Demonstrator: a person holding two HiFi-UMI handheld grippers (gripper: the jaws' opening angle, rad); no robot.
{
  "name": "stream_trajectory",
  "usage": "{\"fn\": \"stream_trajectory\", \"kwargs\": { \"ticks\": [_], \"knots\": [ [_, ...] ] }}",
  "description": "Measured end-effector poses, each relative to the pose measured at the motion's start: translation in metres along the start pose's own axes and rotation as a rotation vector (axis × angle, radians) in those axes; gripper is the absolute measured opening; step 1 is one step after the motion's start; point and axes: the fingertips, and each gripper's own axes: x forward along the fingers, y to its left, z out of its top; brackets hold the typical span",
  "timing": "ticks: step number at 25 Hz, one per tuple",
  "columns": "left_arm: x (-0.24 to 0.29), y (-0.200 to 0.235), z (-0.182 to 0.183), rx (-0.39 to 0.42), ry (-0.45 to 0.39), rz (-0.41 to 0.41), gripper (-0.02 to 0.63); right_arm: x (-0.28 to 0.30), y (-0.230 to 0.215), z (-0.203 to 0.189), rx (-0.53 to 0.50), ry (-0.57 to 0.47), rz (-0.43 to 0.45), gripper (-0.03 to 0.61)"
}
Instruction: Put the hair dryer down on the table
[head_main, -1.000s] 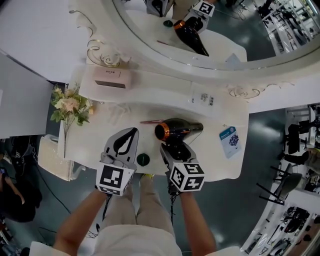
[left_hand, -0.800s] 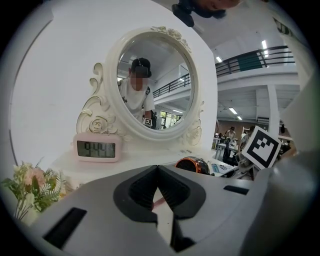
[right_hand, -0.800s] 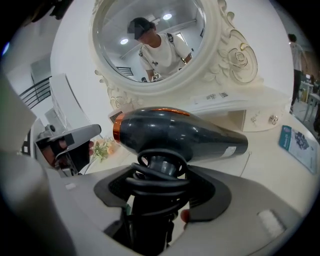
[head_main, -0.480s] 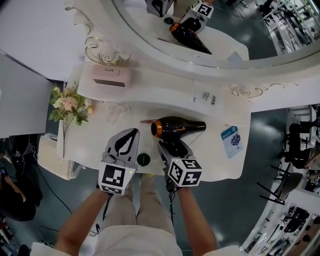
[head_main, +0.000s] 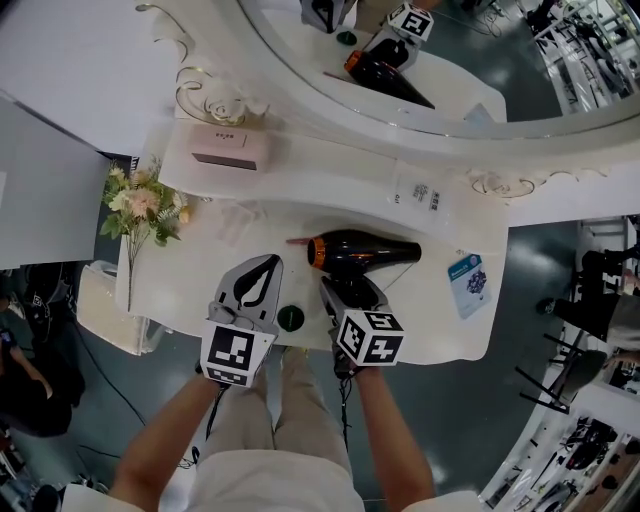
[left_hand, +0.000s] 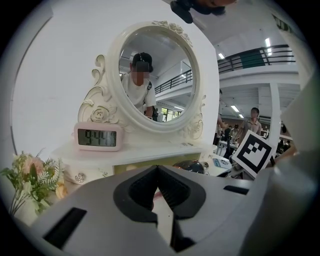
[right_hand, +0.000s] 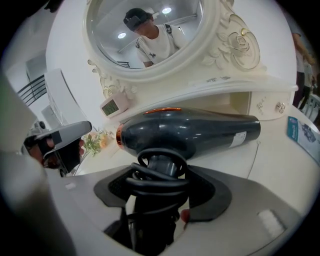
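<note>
A black hair dryer (head_main: 368, 250) with a copper ring at its left end lies crosswise over the white dressing table (head_main: 430, 325), barrel pointing right. My right gripper (head_main: 346, 290) is shut on its handle, which has the black cord wound round it. In the right gripper view the barrel (right_hand: 192, 131) stretches across just past the jaws (right_hand: 161, 176), close to the tabletop. I cannot tell if it touches the table. My left gripper (head_main: 262, 268) hovers to the left of the dryer, jaws closed tip to tip with nothing in them (left_hand: 158, 169).
A pink clock (head_main: 228, 150) stands on the raised shelf under the oval mirror (left_hand: 157, 75). Flowers (head_main: 142, 208) sit at the table's left end. A small green round thing (head_main: 290, 318) lies between the grippers, a blue card (head_main: 468, 283) at the right.
The dryer's barrel has swung from a slight tilt to lie level, reaching further right. The right gripper keeps hold of the handle. The left gripper has hardly moved.
</note>
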Motion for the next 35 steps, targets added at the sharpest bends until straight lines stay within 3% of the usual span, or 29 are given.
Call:
{"fn": "stream_trajectory", "kwargs": {
  "ticks": [24, 35],
  "knots": [
    [-0.005, -0.008, -0.013, -0.018, 0.015, 0.0, 0.009, 0.009, -0.005, -0.009, -0.052, 0.009, -0.031, 0.322],
    [-0.01, -0.015, -0.017, -0.021, 0.019, 0.0, 0.009, 0.007, -0.006, -0.005, -0.068, 0.002, -0.042, 0.356]
  ]
}}
